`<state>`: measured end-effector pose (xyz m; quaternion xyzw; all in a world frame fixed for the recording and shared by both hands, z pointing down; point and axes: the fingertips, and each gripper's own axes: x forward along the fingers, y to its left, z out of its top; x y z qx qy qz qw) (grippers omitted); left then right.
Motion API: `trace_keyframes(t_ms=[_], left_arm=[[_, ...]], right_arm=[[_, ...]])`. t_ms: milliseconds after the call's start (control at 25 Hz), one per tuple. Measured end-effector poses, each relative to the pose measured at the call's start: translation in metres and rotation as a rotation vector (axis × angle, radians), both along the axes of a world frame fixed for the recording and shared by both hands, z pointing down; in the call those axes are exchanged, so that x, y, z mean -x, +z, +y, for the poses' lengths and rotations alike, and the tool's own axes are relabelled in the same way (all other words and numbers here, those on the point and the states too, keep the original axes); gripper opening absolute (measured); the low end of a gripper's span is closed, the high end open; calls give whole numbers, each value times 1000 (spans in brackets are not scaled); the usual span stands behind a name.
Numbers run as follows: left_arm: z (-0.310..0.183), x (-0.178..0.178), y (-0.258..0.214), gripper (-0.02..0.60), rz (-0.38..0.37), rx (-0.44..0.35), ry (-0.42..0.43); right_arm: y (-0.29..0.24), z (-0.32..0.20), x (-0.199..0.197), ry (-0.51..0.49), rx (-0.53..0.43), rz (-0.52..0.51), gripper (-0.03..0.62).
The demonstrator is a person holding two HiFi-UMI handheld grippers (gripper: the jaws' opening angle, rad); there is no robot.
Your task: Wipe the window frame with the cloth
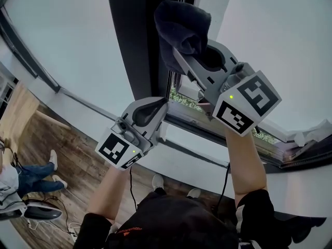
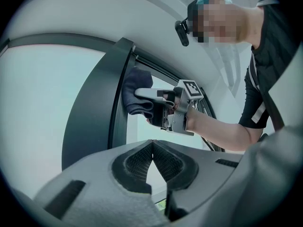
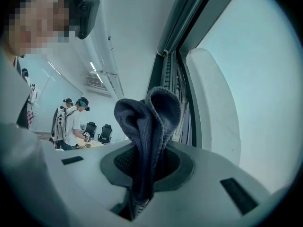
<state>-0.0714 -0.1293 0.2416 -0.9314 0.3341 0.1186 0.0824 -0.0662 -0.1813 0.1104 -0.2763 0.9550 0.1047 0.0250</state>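
Note:
A dark grey cloth [image 1: 179,27] is bunched in my right gripper [image 1: 182,50], which is shut on it high against the dark upright window frame [image 1: 135,40]. In the right gripper view the cloth [image 3: 149,122] stands up in a fold out of the jaws, close to the frame's rails [image 3: 177,37]. My left gripper [image 1: 161,105] is lower, near the foot of the frame, shut with nothing in it. The left gripper view has its pads [image 2: 137,162] meeting at the tip, and beyond them the cloth [image 2: 135,91] pressed on the frame [image 2: 97,103].
Pale glass panes [image 1: 67,40] lie on both sides of the frame. The sill track [image 1: 207,121] runs below, with a white rag [image 1: 311,134] at its right end. A person sits on the wooden floor at lower left [image 1: 26,175]. People stand far back [image 3: 71,122].

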Motion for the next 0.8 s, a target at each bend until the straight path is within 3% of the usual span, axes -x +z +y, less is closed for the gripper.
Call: trace_keyframes(t_ms=[800], left_arm=[[6, 2, 43, 18, 17, 115, -17]], right_arm=[[103, -6, 5, -11, 197, 44, 54]])
